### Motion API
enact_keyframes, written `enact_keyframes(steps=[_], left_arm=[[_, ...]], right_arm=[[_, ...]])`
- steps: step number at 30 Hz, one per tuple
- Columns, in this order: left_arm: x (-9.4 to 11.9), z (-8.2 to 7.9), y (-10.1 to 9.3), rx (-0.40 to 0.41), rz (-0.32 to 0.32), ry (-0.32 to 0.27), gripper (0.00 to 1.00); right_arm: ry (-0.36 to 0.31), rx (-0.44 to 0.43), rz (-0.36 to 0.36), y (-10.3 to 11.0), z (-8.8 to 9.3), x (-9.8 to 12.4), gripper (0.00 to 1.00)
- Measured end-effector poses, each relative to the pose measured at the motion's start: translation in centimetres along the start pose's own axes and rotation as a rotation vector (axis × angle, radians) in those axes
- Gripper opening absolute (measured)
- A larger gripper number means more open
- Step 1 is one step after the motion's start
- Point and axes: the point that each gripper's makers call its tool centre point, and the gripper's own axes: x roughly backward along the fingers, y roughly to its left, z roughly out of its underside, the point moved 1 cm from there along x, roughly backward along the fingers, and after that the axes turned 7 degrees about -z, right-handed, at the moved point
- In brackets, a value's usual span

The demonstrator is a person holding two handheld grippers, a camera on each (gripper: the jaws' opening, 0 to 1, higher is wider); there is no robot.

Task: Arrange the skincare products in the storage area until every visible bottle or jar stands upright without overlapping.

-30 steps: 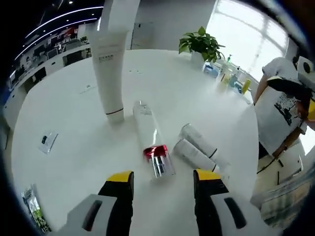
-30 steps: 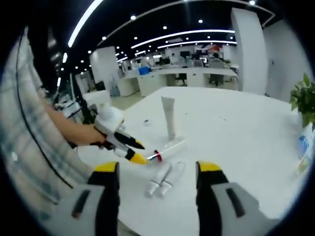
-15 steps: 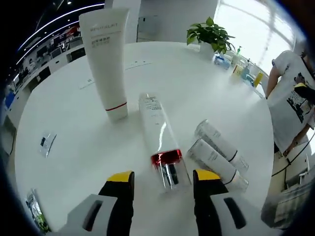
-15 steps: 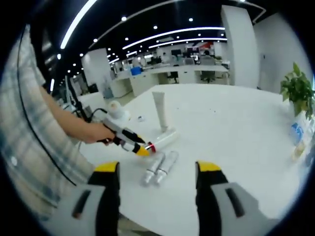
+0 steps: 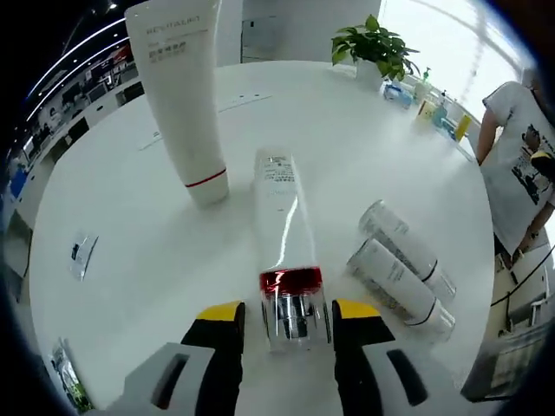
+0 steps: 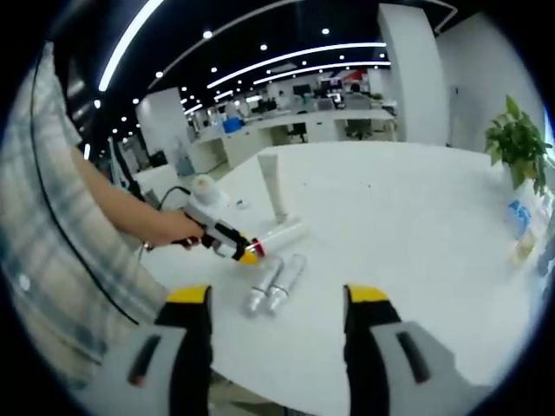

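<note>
**A:** Status of left gripper (image 5: 283,314)?

**B:** Jaws spread, flanking the clear cap end of a lying bottle with red collar (image 5: 286,247). Yellow tips just beside the cap at 9 and 3 o'clock; contact with the cap not determinable. Seen also in the right gripper view at 10 o'clock, held in a hand (image 6: 165,227) below a plaid sleeve (image 6: 54,234).

**A:** Right gripper (image 6: 277,299)?

**B:** Jaws apart, nothing between them. Raised above the near edge of the white round table (image 6: 416,234), well apart from all products.

**A:** Product positions, left gripper view?

**B:** Bottle with red collar lying flat, pointing toward 12 o'clock. White tube (image 5: 180,95) standing upright on its cap at 11 o'clock, near the bottle's far end, not touching. Two white bottles (image 5: 403,276) lying side by side at 3 o'clock, touching along their lengths, apart from the red-collared bottle.

**A:** Other items?

**B:** Small packet (image 5: 80,256) flat on the table at 9 o'clock. Potted plant (image 5: 375,50) at the far table edge at 1 o'clock, with a row of small coloured containers (image 5: 434,108) just beside it. Person in printed white shirt (image 5: 520,147) at 3 o'clock.
</note>
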Motion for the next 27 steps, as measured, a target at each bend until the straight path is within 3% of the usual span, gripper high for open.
enact_keyframes(steps=[6, 9, 10, 12, 17, 19, 25, 27], left_arm=[[-0.4, -0.3, 0.2, 0.009, -0.045, 0.001, 0.35], [-0.5, -0.2, 0.6, -0.042, -0.055, -0.014, 0.30], [-0.5, -0.2, 0.5, -0.016, -0.054, -0.011, 0.29], [-0.2, -0.2, 0.3, 0.048, -0.016, 0.002, 0.29], [0.1, 0.4, 0.3, 0.039, -0.008, 0.038, 0.27], [0.2, 0.7, -0.2, 0.104, 0.032, 0.058, 0.27], [1.7, 0.6, 0.1, 0.094, 0.076, 0.045, 0.27], [2.3, 0.1, 0.4, 0.066, 0.086, 0.015, 0.26]], right_arm=[[0.000, -0.013, -0.004, -0.3, 0.2, 0.2, 0.57], [0.012, -0.010, -0.010, -0.4, 0.4, 0.1, 0.57], [0.014, -0.010, -0.013, -0.4, 0.4, 0.1, 0.56], [0.020, -0.015, -0.028, -0.2, 0.6, -0.2, 0.55], [0.036, -0.006, -0.056, 0.5, 0.7, -0.9, 0.55], [0.036, 0.003, -0.062, 0.6, 0.5, -1.0, 0.55], [0.030, 0.003, -0.076, 0.6, 0.1, -1.4, 0.54], [0.033, 0.002, -0.076, 0.4, 0.0, -1.5, 0.54]])
